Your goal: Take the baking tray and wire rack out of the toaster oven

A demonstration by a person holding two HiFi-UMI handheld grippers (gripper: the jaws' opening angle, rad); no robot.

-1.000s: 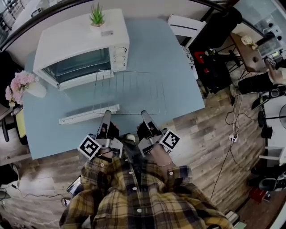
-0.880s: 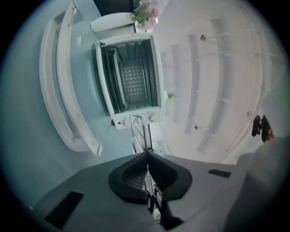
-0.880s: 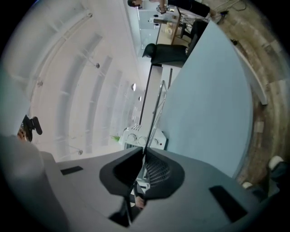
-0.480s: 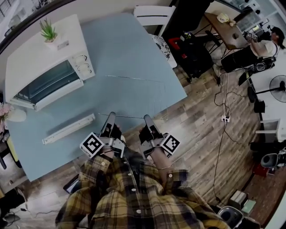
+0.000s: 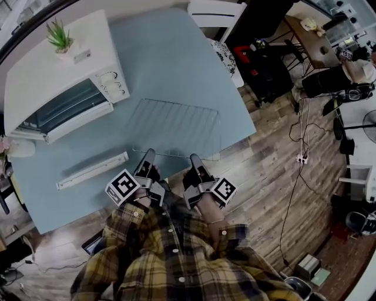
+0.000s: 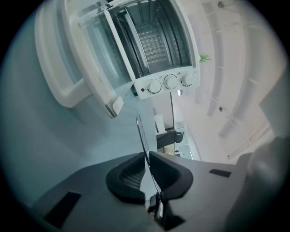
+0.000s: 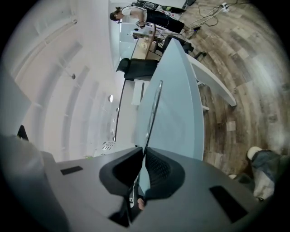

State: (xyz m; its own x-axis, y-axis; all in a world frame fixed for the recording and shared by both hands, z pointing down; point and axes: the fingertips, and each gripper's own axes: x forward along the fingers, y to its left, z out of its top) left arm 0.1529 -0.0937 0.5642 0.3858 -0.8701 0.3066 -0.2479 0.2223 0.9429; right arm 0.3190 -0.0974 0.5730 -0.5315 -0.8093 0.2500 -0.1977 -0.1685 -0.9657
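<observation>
Clearly, your left gripper and right gripper each have their fingers clenched on the near edge of the wire rack, the left pair having just eased a little. The rack's wires look faint against the tabletop, and you cannot tell whether its far edge touches it. The toaster oven stands open at the left, its dim inside hard to read.

A blue bench stood on a wood-plank floor, a white chair at its far edge, cables nearby.
</observation>
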